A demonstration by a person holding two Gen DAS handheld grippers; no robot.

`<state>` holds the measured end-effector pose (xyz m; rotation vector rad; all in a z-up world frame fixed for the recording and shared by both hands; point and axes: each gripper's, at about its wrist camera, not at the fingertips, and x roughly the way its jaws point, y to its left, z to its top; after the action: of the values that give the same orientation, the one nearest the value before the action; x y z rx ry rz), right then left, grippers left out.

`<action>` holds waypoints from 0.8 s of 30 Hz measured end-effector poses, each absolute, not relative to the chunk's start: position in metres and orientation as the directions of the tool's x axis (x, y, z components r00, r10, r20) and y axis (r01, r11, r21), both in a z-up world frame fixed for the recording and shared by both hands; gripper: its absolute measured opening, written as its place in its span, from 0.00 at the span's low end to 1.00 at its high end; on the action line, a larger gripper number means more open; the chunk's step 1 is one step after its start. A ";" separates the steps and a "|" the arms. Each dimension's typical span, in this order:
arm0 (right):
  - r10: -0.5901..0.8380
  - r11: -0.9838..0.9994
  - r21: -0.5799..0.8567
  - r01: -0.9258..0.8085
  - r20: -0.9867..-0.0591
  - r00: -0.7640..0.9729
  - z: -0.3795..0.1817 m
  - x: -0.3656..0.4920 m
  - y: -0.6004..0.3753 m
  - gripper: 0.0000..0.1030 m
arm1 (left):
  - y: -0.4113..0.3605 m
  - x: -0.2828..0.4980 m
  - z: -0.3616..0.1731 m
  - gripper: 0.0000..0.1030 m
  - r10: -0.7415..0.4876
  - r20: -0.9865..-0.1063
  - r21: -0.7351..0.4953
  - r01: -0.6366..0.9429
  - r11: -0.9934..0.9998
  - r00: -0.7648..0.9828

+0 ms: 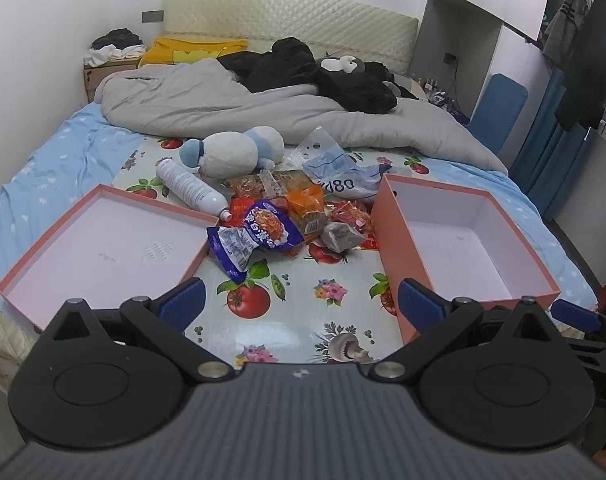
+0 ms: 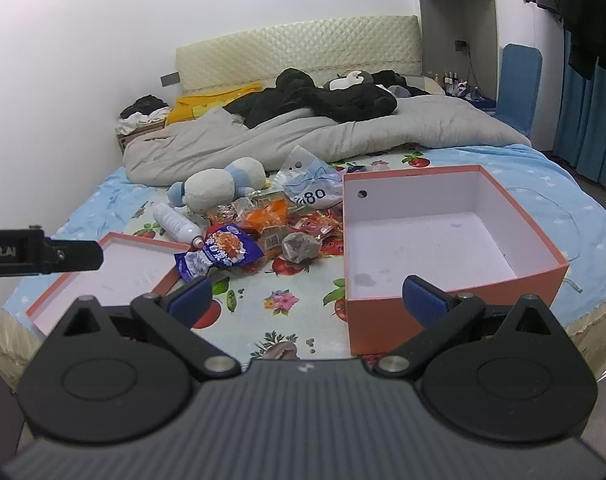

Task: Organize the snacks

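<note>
A pile of snack packets point(image 1: 299, 216) lies on a fruit-print mat point(image 1: 295, 300) on the bed, between two pink boxes. A blue packet point(image 1: 255, 236) lies at the front of the pile, a grey one point(image 1: 341, 236) to its right. The shallow lid point(image 1: 103, 248) is on the left, the deep box point(image 1: 463, 240) on the right; both are empty. My left gripper point(image 1: 301, 304) is open and empty, held short of the pile. My right gripper point(image 2: 309, 300) is open and empty, before the deep box point(image 2: 443, 240). The pile point(image 2: 279, 228) and lid point(image 2: 115, 268) also show in the right wrist view.
A white bottle point(image 1: 189, 190) and a plush toy point(image 1: 235, 152) lie behind the pile, with a clear plastic bag point(image 1: 335, 164). A grey duvet point(image 1: 263, 108) and black clothes point(image 1: 315, 68) cover the far bed. The left gripper's body point(image 2: 39, 252) shows at left in the right wrist view.
</note>
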<state>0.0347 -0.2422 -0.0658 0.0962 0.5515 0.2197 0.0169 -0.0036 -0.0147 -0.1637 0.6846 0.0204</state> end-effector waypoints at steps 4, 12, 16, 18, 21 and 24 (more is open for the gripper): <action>0.233 0.972 0.148 -0.183 -0.514 0.826 -0.067 0.035 -0.242 1.00 | -0.003 0.017 -0.016 1.00 -0.037 -0.632 -0.146 -0.073 0.987 0.774; 0.233 0.972 0.149 -0.182 -0.515 0.825 -0.068 0.036 -0.241 1.00 | -0.002 0.016 -0.020 1.00 -0.036 -0.635 -0.147 -0.075 0.986 0.772; 0.236 0.971 0.148 -0.186 -0.518 0.822 -0.069 0.035 -0.239 1.00 | -0.002 0.014 -0.022 1.00 -0.039 -0.635 -0.150 -0.073 0.986 0.771; 0.235 0.972 0.145 -0.187 -0.521 0.820 -0.071 0.035 -0.238 1.00 | -0.002 0.014 -0.021 1.00 -0.039 -0.636 -0.150 -0.074 0.986 0.770; 0.236 0.971 0.148 -0.185 -0.529 0.815 -0.072 0.037 -0.238 1.00 | -0.003 0.017 -0.023 1.00 -0.040 -0.641 -0.152 -0.076 0.985 0.766; 0.234 0.972 0.150 -0.182 -0.541 0.808 -0.074 0.039 -0.238 1.00 | -0.001 0.019 -0.026 1.00 -0.038 -0.643 -0.161 -0.087 0.983 0.765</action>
<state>0.0394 -0.2376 -0.0744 0.0922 0.5897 0.2226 0.0188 -0.0011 -0.0263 -0.1859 0.7000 0.0267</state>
